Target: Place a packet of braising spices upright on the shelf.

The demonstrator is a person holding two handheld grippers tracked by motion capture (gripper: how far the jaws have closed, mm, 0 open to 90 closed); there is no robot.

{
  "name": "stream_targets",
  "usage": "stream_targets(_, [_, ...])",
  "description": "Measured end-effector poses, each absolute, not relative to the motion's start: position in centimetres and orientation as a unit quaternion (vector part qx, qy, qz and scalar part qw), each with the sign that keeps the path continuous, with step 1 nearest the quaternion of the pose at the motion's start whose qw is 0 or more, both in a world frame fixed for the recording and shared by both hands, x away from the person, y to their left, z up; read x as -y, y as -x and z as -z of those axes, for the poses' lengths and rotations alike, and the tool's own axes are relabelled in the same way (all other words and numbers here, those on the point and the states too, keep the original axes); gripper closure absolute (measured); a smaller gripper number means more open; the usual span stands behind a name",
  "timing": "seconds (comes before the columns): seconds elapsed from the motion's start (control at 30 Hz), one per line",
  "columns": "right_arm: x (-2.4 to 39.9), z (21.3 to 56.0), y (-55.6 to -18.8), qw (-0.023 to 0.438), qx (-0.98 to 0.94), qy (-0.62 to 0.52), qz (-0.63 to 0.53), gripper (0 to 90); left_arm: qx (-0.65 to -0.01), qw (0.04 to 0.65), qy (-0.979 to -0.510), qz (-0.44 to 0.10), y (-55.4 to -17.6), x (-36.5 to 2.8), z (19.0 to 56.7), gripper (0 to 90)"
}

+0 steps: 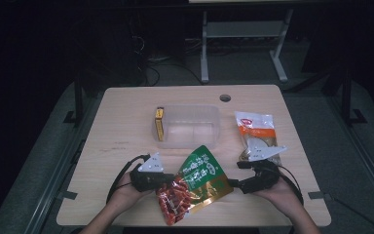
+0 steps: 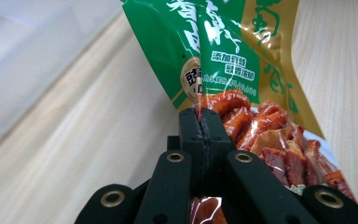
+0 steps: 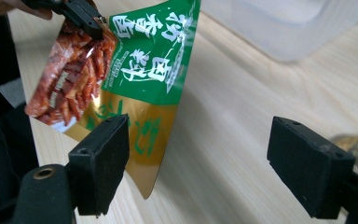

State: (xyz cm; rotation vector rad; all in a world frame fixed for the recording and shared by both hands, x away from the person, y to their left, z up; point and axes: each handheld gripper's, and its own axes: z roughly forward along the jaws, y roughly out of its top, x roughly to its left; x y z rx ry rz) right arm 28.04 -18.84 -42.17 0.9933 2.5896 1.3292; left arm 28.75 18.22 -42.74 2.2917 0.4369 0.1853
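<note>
Left gripper (image 2: 199, 122) pinches green snack pouch (image 1: 195, 183) above wooden table (image 1: 121, 126).
Right gripper (image 3: 198, 161) gapes, released, beside pouch's gold corner.

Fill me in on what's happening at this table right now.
A person works at a wooden table with a gripper in each hand. The left gripper is clamped shut on the edge of a green snack bag, which is tilted up off the wood. The right gripper is open beside the bag's gold corner, holding nothing. Farther back stand a clear plastic tub, a yellow box against its side, and another snack packet.
</note>
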Motion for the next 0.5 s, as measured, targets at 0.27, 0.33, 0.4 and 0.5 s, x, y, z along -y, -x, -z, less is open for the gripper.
stream_targets(0.27, [16.6,40.7,-29.6,0.028,-0.841,-0.297,-0.451,22.0,-0.174,0.407,-0.892,-0.09,-28.8,-19.8,41.7,89.8])
stream_targets(0.33, [16.0,40.4,-30.0,0.027,-0.841,-0.293,-0.455,23.5,-0.171,0.409,-0.891,-0.092,-28.9,-20.0,41.5,89.8])
stream_targets(0.4, [15.6,40.3,-30.5,0.018,-0.841,-0.285,-0.46,25.0,-0.168,0.409,-0.892,-0.093,-28.8,-20.2,41.3,89.8])
stream_targets(0.5, [14.9,39.9,-31.3,0.01,-0.841,-0.276,-0.465,29.3,-0.166,0.413,-0.891,-0.093,-28.8,-20.3,41.1,89.8])
